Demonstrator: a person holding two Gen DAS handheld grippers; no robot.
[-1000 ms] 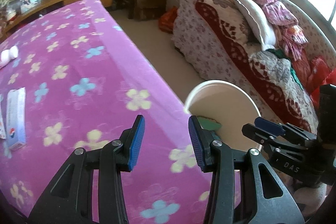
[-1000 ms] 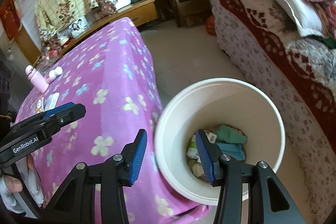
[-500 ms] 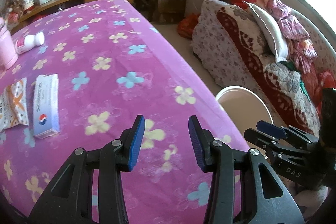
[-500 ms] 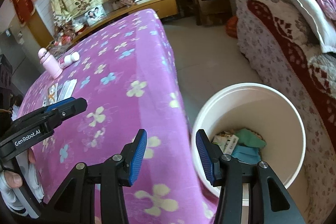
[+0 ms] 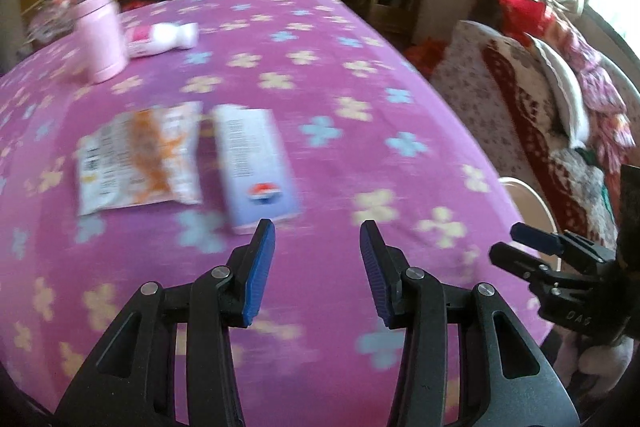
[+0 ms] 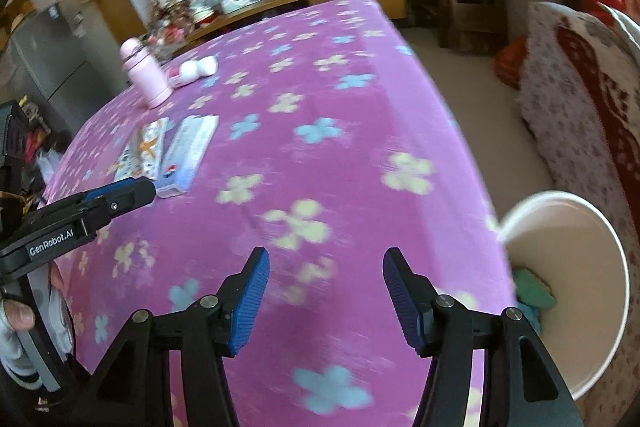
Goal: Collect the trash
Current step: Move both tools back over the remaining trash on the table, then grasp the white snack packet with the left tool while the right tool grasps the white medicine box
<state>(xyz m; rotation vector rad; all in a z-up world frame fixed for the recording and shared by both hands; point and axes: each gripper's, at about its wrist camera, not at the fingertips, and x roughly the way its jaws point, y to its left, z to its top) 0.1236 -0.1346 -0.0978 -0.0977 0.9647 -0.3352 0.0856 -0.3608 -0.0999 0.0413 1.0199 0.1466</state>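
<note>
A fleecy, matt purple cloth (image 6: pixel 344 115) printed with flowers covers the table. On it lie a glossy crinkled snack wrapper (image 5: pixel 140 157), a smooth cardboard box (image 5: pixel 254 163) and a satin-finish pink flask (image 5: pixel 100 27) (plastic or coated metal, hard to tell). The white bin (image 6: pixel 592 307) looks like smooth plastic; the gripper pads (image 6: pixel 250 303) are ribbed blue rubber.
</note>
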